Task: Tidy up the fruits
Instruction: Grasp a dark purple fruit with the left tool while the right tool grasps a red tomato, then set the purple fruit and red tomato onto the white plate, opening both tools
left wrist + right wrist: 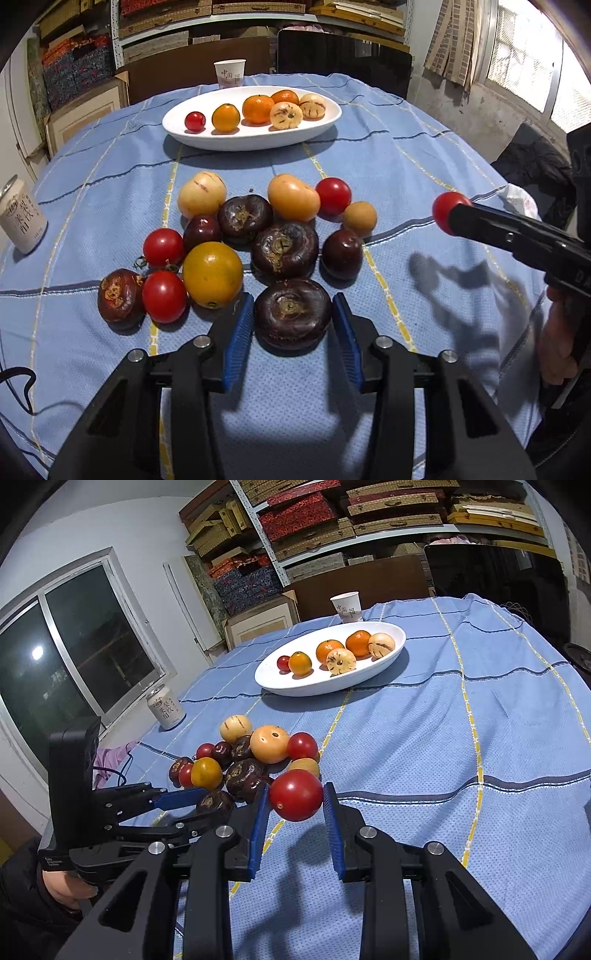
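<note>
My left gripper rests low over the blue cloth, its blue pads touching both sides of a dark water chestnut at the near edge of the fruit pile. The pile holds several red tomatoes, dark chestnuts, yellow-orange citrus and pale round fruits. My right gripper is shut on a red tomato, held above the cloth to the right of the pile; the left wrist view shows that tomato at its tip. Farther back, a white oval plate carries a small tomato, orange citrus and two pale striped fruits.
A paper cup stands behind the plate. A drink can sits at the table's left edge. A dark chair back and shelves of boxes lie beyond. A cable runs along the near left. Bare cloth stretches right of the pile.
</note>
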The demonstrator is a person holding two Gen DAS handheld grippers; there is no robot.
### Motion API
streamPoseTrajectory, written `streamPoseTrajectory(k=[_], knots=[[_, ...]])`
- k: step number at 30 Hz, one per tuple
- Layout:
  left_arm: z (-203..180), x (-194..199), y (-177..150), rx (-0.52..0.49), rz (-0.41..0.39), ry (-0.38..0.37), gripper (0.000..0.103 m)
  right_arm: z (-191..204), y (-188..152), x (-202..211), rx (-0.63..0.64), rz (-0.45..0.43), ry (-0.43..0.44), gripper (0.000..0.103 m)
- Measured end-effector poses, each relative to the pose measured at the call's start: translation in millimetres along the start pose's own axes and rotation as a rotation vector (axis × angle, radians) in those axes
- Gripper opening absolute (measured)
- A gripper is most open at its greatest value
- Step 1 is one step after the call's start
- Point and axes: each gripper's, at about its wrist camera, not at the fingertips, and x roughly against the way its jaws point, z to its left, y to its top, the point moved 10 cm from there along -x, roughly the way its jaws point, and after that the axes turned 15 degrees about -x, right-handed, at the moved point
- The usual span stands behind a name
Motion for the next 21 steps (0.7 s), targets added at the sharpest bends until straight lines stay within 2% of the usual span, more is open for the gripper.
streamPoseTrajectory(k=[7, 21], knots=[[-4.8, 30.6, 3.0, 0.006, -0.072, -0.011, 0.043, -0.5, 0.1, 0.6, 0.000, -0.003, 0.006, 0.030], [26.9, 74.9, 23.1, 0.059, -0.188, 0.032, 0.043, 0.3, 4.1, 5.0, -0.005, -0.019, 0.001, 0.029]])
